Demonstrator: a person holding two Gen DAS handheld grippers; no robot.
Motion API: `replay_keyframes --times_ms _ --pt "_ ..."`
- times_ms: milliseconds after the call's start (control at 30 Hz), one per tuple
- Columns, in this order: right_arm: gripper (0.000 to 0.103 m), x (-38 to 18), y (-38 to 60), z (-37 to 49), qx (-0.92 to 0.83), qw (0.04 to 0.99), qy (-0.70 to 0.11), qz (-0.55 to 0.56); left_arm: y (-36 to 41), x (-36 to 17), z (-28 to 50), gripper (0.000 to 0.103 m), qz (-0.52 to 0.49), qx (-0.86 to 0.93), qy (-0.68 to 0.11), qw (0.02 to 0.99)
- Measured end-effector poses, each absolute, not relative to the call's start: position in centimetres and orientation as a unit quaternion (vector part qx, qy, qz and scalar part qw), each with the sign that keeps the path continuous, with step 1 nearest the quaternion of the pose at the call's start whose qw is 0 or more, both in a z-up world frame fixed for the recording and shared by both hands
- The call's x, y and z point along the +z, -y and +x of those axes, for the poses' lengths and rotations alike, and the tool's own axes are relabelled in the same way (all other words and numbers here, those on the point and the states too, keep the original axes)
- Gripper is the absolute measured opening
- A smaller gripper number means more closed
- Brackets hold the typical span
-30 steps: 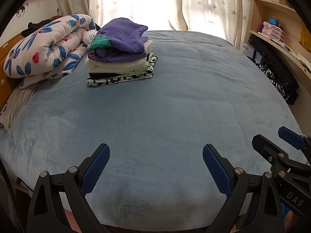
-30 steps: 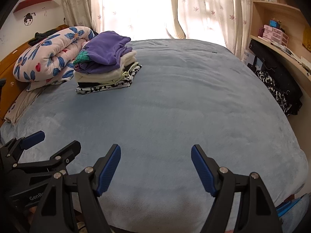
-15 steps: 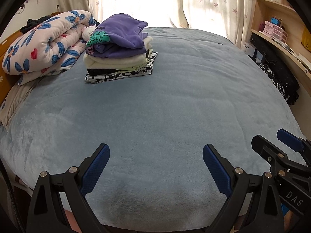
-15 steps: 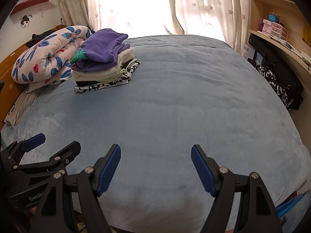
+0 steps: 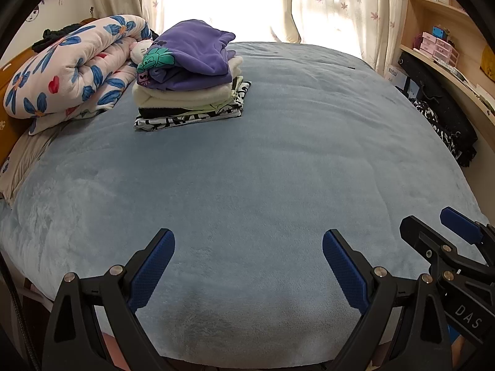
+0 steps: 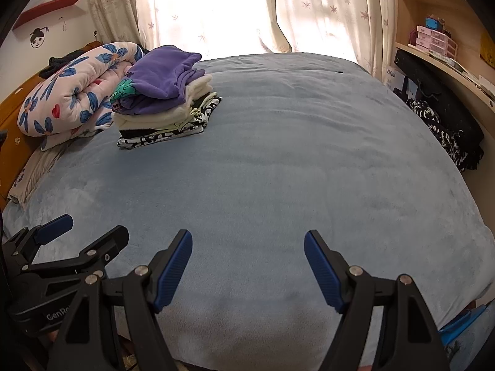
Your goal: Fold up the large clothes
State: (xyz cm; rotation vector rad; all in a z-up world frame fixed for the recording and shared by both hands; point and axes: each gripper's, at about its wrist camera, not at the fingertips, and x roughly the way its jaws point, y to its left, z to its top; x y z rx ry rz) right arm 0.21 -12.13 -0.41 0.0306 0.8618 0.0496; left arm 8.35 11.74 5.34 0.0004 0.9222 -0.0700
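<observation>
A: Both tools hover over the near edge of the bed with the pale blue plush cover (image 5: 263, 160). The left gripper (image 5: 249, 262) has its jaws spread wide with nothing between them, and the right gripper (image 6: 247, 262) is the same: jaws far apart, only blue cover below.

B: So where are the clothes?

A: A folded stack (image 5: 188, 80) sits toward the far left corner of the bed: a purple fleece top with a teal print (image 5: 191, 52) uppermost, cream knits under it, a black-and-white patterned piece at the bottom. It lies just beside the rolled floral quilt in white, blue and red (image 5: 71, 65) along the left edge. Off the right edge, dark black-and-white garments (image 6: 445, 130) hang below the wooden shelf (image 6: 445, 58). I'd judge those are what's left to fold, though I cannot tell for certain.

B: What could go wrong from here?

A: Nothing lies spread out on the bed, so the next garment has to be fetched. Those dark pieces look bunched together; a pinch there might lift two at once, or snag on whatever they hang from. Dragged across the plush cover, a large garment could also rumple it.

B: And the stack?

A: It leans a little and the purple top overhangs. A sleeve swung across the far left corner could topple it against the quilt.
</observation>
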Motion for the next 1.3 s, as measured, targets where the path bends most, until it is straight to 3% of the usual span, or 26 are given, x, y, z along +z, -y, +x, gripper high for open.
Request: replay_keyframes --times_ms 1300 --pt "0.075 -0.57 12.31 0.14 0.024 0.908 -0.417 0.017 -11.87 5.09 7.91 0.096 -0.005 -0.033 -0.452 0.892"
